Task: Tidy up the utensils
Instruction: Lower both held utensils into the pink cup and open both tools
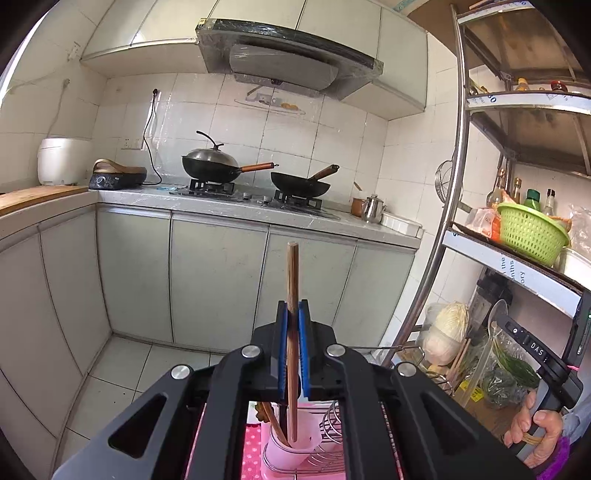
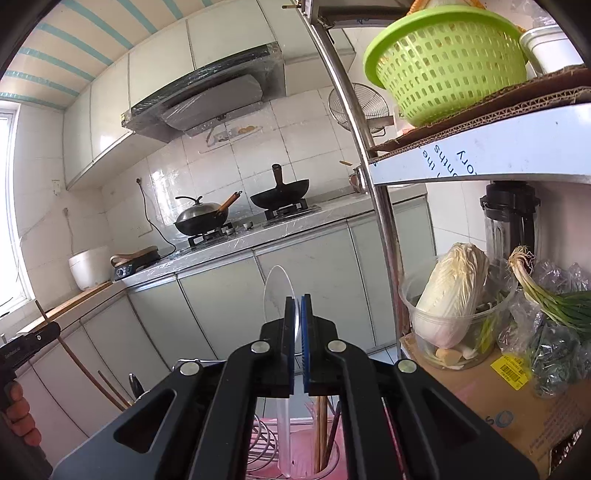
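While the left hand-held gripper (image 1: 293, 317) clamps a chopstick (image 1: 292, 295) and the right hand-held gripper (image 2: 297, 314) a clear spoon (image 2: 279, 295), each pinched item risks pivoting and missing the pink holder (image 1: 291, 450).

Pink cloth (image 1: 252, 448) bears a wire rack (image 1: 325, 456), apparently.

Small tiled kitchen, white wall tiles (image 1: 303, 133) going up to pale upper cabinets (image 1: 332, 22) with a range hood (image 1: 284, 55) underneath. Grey-green base cabinets (image 1: 218, 273) wrap the corner, light floor tiles (image 1: 122, 373) below. Daylight comes through a window (image 2: 9, 206), and a steel shelving rack (image 1: 458, 155) stands alongside.
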`<state>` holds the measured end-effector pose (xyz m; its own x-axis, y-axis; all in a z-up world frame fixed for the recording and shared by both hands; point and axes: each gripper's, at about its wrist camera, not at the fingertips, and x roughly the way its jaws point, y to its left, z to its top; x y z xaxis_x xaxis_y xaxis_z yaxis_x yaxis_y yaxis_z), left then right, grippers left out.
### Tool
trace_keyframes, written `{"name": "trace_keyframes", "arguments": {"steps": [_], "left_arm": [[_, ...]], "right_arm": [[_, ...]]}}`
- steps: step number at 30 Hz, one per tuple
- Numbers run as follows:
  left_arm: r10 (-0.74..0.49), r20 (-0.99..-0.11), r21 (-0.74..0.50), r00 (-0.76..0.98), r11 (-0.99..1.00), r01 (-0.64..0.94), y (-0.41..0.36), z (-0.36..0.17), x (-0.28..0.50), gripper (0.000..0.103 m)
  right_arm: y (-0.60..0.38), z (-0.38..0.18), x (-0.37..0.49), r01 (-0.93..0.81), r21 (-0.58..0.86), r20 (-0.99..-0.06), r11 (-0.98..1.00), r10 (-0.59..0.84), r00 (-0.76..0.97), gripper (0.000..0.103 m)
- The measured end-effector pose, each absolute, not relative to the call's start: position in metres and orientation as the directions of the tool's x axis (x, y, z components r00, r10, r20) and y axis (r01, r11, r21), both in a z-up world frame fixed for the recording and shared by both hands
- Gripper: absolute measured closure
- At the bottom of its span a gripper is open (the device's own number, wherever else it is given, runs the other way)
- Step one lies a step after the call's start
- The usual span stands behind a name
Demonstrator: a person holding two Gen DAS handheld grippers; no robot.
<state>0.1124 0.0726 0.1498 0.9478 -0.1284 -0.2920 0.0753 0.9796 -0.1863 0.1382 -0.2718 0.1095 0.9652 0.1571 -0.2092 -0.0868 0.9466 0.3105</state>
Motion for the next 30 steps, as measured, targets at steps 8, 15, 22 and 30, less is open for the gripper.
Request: {"name": "trace_keyframes", "arguments": {"steps": [8, 15, 22, 30], "left_arm": [[-0.136, -0.357, -0.213, 0.924, 0.975, 0.061, 0.069, 0.109, 0.126, 0.098], [-0.142, -0.409, -0.209, 0.901, 0.976, 0.059, 0.065, 0.081, 0.128, 0.098], [-0.146, -0.438, -0.223, 0.887, 0.974, 0.050, 0.066, 0.068, 0.130, 0.098], [-0.153, -0.470, -0.230, 0.869, 0.972, 0.047, 0.062, 0.051, 0.134, 0.098]], "right_arm": [[-0.266, 0.084, 0.147, -0.052, 0.284, -0.208, 0.958, 0.114, 0.972, 0.100], [-0.266, 0.065, 0.147, -0.027, 0.293, -0.249, 0.956, 0.103, 0.963, 0.100], [-0.265, 0.057, 0.145, -0.024, 0.297, -0.273, 0.955, 0.109, 0.956, 0.100], [-0.262, 0.042, 0.134, -0.013, 0.292, -0.316, 0.956, 0.109, 0.942, 0.100]]}}
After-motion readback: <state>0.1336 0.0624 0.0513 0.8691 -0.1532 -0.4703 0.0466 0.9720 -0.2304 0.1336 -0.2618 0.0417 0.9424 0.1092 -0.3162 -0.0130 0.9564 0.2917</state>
